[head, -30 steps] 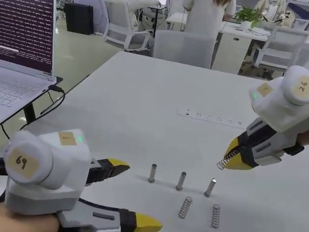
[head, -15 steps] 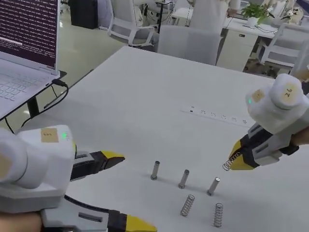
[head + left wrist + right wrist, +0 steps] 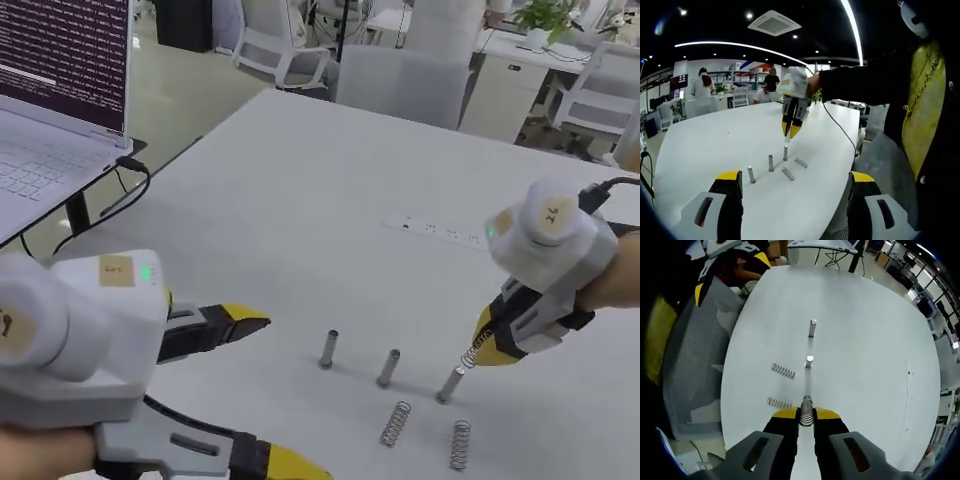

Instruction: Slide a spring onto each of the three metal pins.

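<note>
The head view's lower left corner cuts off the left gripper (image 3: 280, 393). The upper end of the spring (image 3: 472, 352) is hidden inside the right gripper (image 3: 488, 346), and whether its lower end rings the pin (image 3: 449, 385) is too small to tell.

The white surface (image 3: 300, 200) carries a middle pin (image 3: 388, 368) standing upright, with a left pin (image 3: 328, 349) and a right pin (image 3: 449, 384) in a row beside it. A near spring (image 3: 396, 423) lies just in front of the middle pin, and a far spring (image 3: 460, 444) lies to the front-right. A power strip (image 3: 440, 233) lies well beyond the middle pin.
</note>
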Demonstrator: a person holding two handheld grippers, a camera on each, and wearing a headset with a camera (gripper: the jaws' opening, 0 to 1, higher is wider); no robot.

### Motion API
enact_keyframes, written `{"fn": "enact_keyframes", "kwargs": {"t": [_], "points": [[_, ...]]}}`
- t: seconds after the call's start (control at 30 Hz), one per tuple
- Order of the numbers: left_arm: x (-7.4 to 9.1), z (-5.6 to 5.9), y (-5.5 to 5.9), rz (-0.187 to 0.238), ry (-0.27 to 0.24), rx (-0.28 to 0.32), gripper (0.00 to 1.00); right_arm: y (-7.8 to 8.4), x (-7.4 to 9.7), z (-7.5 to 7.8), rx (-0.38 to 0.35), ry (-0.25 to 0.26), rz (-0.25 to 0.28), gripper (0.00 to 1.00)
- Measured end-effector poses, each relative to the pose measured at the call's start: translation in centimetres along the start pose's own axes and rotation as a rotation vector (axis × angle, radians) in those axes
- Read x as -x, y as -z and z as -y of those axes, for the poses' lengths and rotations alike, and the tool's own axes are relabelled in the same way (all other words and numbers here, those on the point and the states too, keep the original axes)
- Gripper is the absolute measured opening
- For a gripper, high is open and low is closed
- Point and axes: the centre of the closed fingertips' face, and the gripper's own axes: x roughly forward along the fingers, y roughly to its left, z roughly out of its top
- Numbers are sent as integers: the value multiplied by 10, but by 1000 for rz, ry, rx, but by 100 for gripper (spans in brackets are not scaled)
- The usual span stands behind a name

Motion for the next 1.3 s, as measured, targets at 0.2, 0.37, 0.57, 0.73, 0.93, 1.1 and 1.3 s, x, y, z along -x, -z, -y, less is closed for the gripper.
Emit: {"fn": "enact_keyframes", "kwargs": {"t": [0.2, 0.37, 0.57, 0.73, 0.93, 1.1, 1.3], "points": [[1, -1, 1, 2, -2, 11, 84, 5, -6, 4, -3, -14, -20, 8], [1, -2, 3, -3, -2, 11, 83, 6, -10, 6, -4, -26, -29, 8], [1, -3, 4, -4, -2, 14, 82, 4, -11, 4, -2, -37, -35, 8], [2, -4, 5, -4, -4, 17, 81, 3, -13, 4, 1, -41, -40, 8], [3, -4, 7, -6, -2, 19, 79, 4, -21, 3, 3, -46, -53, 8], [4, -4, 7, -7, -1, 20, 79, 4, -27, 3, 9, -49, -62, 8], [4, -4, 6, -5, -4, 17, 78, 8, -37, 3, 17, -50, -79, 8]]}}
